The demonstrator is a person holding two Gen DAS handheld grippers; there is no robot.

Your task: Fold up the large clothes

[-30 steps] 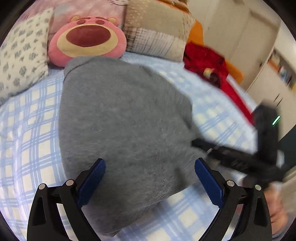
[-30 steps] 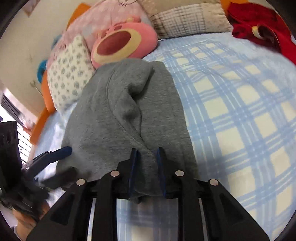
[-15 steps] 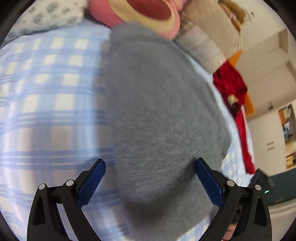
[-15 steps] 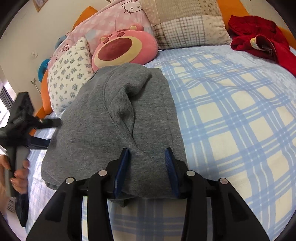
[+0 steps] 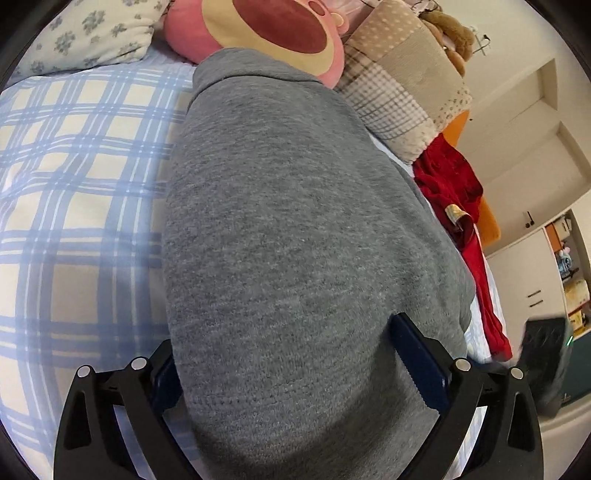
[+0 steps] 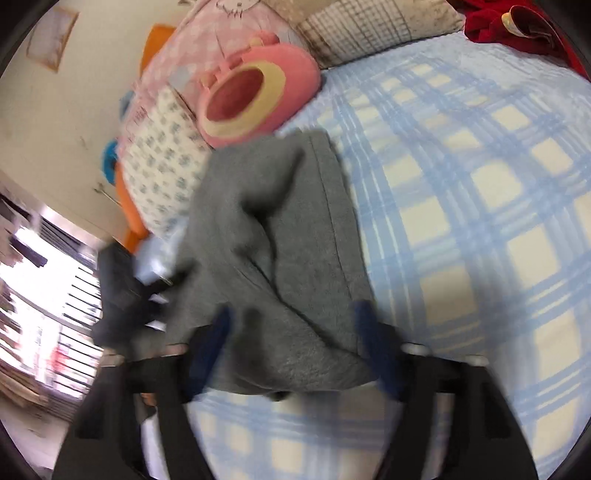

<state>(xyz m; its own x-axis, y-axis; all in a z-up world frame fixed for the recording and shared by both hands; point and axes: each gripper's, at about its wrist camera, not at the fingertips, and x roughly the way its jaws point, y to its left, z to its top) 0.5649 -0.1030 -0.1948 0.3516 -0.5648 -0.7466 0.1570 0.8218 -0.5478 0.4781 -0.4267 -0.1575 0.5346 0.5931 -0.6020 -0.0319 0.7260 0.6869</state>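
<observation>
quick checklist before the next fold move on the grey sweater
1. Left gripper open: ok, its jaws straddle the grey sweater.
2. Right gripper open: ok, though the view is blurred.
3. Sweater lies on the plaid sheet: ok.
4. Top surface smooth: not ok, a deep crease shows in the right wrist view.
5. Far edge free of the pink plush pillow: not ok, they touch.

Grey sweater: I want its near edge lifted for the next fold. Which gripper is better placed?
Left, probably. The left gripper is open with the grey sweater bulging between its fingers. The right gripper, also open, straddles the hem, but its view is motion-blurred.
</observation>
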